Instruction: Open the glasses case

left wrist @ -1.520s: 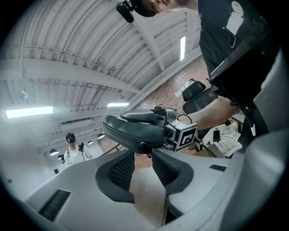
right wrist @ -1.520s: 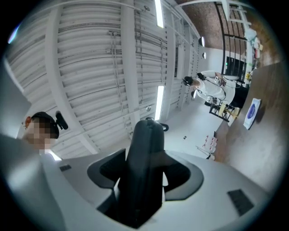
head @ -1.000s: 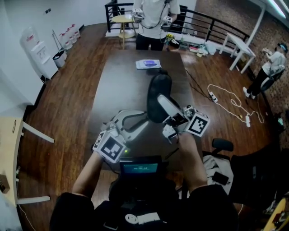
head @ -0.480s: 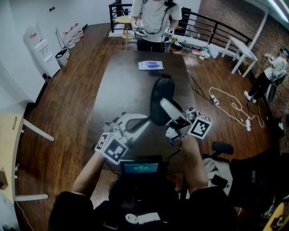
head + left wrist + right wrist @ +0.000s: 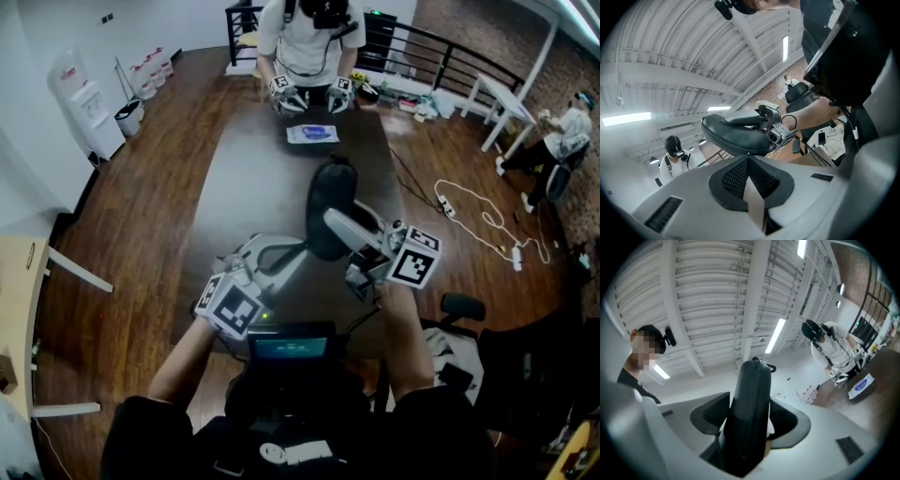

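My right tool [image 5: 748, 437] is clamped on the black glasses case [image 5: 330, 195], held over the dark bench [image 5: 248, 178]. My left tool [image 5: 749, 164] is pressed together on the case's lower edge. Around the bench are a wood floor [image 5: 141, 197], a railing [image 5: 450, 64] and a person [image 5: 305, 37] at the far end; which part of the edge the left tool pinches is too small to make out, and the right tool hides the case's near end.

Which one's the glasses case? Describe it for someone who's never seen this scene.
Start at the long dark table and go to its near end, just ahead of the person wearing the camera. The glasses case is the black oval pouch clamped on edge in the right gripper. It is dark and bulging, unlike the flat pale packet at the far end.
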`<state>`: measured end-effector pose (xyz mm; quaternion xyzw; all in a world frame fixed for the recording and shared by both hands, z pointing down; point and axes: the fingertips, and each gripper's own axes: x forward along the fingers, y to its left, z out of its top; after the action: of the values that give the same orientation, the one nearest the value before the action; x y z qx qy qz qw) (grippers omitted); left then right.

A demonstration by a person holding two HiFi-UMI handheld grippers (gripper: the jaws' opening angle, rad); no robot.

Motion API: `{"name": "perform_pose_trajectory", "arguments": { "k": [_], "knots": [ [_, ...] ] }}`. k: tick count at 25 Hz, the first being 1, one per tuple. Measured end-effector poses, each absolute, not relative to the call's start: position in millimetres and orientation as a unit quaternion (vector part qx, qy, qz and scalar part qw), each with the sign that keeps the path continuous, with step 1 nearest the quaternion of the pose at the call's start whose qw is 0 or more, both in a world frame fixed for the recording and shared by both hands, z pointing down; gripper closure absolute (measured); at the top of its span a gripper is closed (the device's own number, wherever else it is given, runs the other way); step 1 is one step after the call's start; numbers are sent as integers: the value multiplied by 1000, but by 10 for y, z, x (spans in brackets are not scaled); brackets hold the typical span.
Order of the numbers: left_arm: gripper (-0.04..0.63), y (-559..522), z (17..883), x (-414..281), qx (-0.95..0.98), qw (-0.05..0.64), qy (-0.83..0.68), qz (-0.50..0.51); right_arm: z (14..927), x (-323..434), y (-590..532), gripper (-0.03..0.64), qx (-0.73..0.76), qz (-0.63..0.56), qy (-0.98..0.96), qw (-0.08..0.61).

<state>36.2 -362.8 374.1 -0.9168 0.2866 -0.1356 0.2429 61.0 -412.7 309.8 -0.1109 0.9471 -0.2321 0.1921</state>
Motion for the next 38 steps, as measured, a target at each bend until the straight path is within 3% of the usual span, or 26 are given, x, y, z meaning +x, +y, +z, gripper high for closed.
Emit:
{"name": "perform_pose_trajectory", "arguments": {
  "k": [7, 9, 10, 13, 17, 19, 23, 26, 34, 38],
  "knots": [
    [591, -3630, 3773, 354, -920, 221, 303, -110, 3344, 551, -4077, 318, -106, -229, 957, 140],
    [591, -3629, 3719, 328, -924, 204, 310, -89, 3437, 505, -4052, 199, -102, -224, 962, 120],
    [591, -3635, 3713, 324, -924, 202, 311, -88, 3444, 497, -4054, 200, -102, -220, 963, 121],
    [591, -3664, 3706, 308, -923, 204, 314, -87, 3284, 528, -4089, 314, -87, -235, 957, 148],
    [591, -3680, 3766, 252, -920, 202, 323, -96, 3333, 526, -4047, 337, -87, -237, 960, 124],
    [591, -3658, 3774, 225, -922, 194, 322, -89, 3373, 486, -3997, 336, -89, -224, 963, 123],
    [591, -3643, 3698, 226, -924, 189, 327, -64, 3434, 325, -3973, 229, -94, -187, 973, 94],
    [591, -3665, 3685, 204, -923, 188, 329, -61, 3410, 347, -3992, 291, -85, -208, 969, 101],
    [591, -3698, 3805, 81, -920, 191, 330, -97, 3559, 269, -3951, 318, -87, -187, 978, 39],
    [591, -3749, 3801, 61, -919, 188, 330, -102, 3625, 169, -3917, 319, -102, -99, 988, -63]
  ]
}}
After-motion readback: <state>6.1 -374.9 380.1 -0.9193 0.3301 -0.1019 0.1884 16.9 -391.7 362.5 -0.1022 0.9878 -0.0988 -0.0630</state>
